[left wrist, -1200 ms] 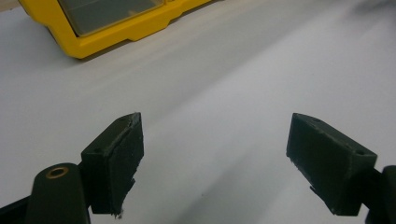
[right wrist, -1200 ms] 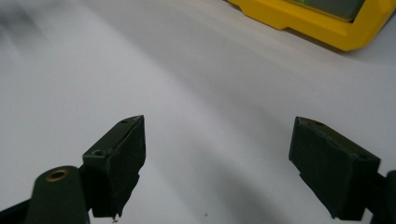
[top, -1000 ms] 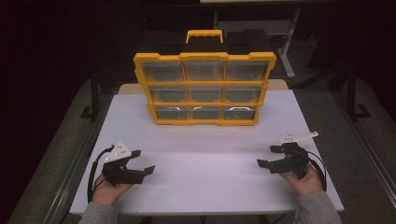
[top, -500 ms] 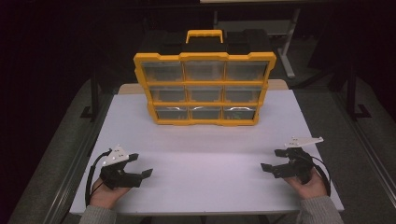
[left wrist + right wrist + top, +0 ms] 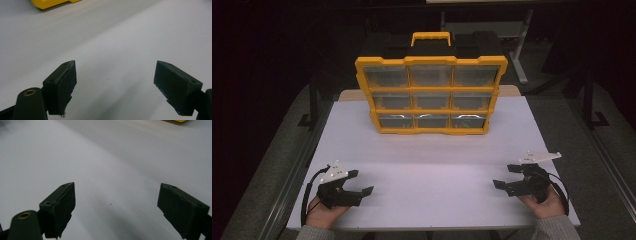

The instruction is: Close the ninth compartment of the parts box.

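A yellow-framed organiser case (image 5: 431, 95) stands upright at the far middle of the white worktop (image 5: 432, 165), its black body behind and a yellow carry handle (image 5: 430, 38) on top. Its front shows nine clear drawers in three rows of three, all closed. A yellow corner of it shows in the left claw view (image 5: 51, 3).

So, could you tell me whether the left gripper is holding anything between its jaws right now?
No, the left gripper is open, with bare white table showing in the gap.
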